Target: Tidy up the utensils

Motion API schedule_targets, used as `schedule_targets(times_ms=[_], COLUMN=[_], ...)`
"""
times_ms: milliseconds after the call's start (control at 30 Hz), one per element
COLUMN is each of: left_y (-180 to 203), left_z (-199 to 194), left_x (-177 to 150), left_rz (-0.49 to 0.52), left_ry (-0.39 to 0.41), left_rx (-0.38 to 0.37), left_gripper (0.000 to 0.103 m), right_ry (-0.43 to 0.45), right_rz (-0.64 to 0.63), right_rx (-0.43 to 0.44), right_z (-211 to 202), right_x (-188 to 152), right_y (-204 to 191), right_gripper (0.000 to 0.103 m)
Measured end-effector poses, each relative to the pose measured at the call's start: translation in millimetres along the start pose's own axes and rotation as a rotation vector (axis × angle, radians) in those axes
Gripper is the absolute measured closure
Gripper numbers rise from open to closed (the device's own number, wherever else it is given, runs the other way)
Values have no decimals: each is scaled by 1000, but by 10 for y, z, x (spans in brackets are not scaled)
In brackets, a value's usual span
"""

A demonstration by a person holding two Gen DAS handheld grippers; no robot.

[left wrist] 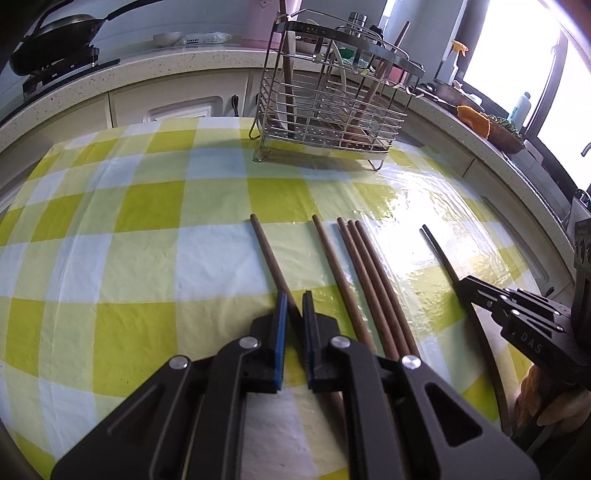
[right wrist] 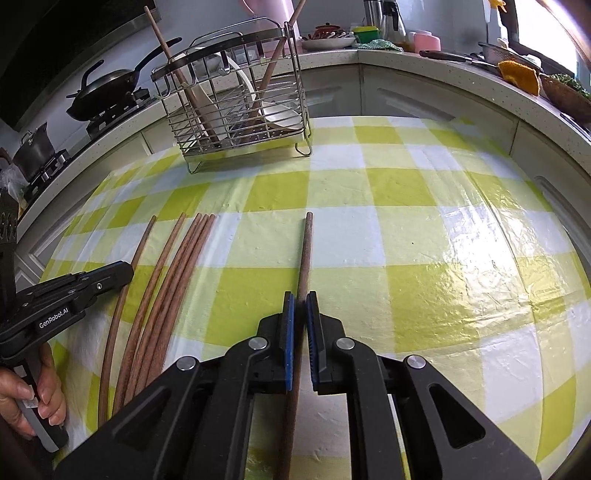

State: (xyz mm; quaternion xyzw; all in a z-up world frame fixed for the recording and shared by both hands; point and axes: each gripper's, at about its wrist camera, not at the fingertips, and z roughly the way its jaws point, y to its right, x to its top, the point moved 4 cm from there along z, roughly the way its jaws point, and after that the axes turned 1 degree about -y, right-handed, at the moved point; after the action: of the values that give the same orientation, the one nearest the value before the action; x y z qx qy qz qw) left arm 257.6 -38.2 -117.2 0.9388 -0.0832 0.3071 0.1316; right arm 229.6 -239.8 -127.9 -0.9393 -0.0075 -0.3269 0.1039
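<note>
Several brown wooden chopsticks lie on a yellow-and-white checked tablecloth (left wrist: pixel 147 206). My left gripper (left wrist: pixel 293 295) is shut on the leftmost chopstick (left wrist: pixel 266 251). A loose group of chopsticks (left wrist: pixel 365 266) lies just to its right. My right gripper (right wrist: pixel 300 295) is shut on a single chopstick (right wrist: pixel 306 251) that lies apart at the right; this chopstick also shows in the left wrist view (left wrist: pixel 439 254). The wire utensil rack (left wrist: pixel 332 107) stands at the far side of the table and holds chopsticks and white spoons; it also shows in the right wrist view (right wrist: pixel 236 99).
A kitchen counter (left wrist: pixel 184 70) curves behind the table, with a frying pan (left wrist: pixel 62 33) on a stove at the left. Bowls, bottles and an orange cloth (right wrist: pixel 517 75) sit on the counter at the right, near a bright window.
</note>
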Motion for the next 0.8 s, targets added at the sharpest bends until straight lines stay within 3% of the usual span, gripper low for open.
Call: schedule_targets(times_ms=[333,533,800], left_y=[127,93,191], left_z=[39,-3,-446], left_x=[27,36,217], left_rz=[65,51,66], left_ry=[2,7,112], left_rx=[80,40,19], left_gripper=[94,98,98], right_ry=[-7,31,140], right_rz=[-66,-75,-65], right_rx=[-31,-6,15], right_z=[36,-45,-434], right_x=[25,55,271], right_y=[-70,-96,-107], right_gripper=[93,95,95])
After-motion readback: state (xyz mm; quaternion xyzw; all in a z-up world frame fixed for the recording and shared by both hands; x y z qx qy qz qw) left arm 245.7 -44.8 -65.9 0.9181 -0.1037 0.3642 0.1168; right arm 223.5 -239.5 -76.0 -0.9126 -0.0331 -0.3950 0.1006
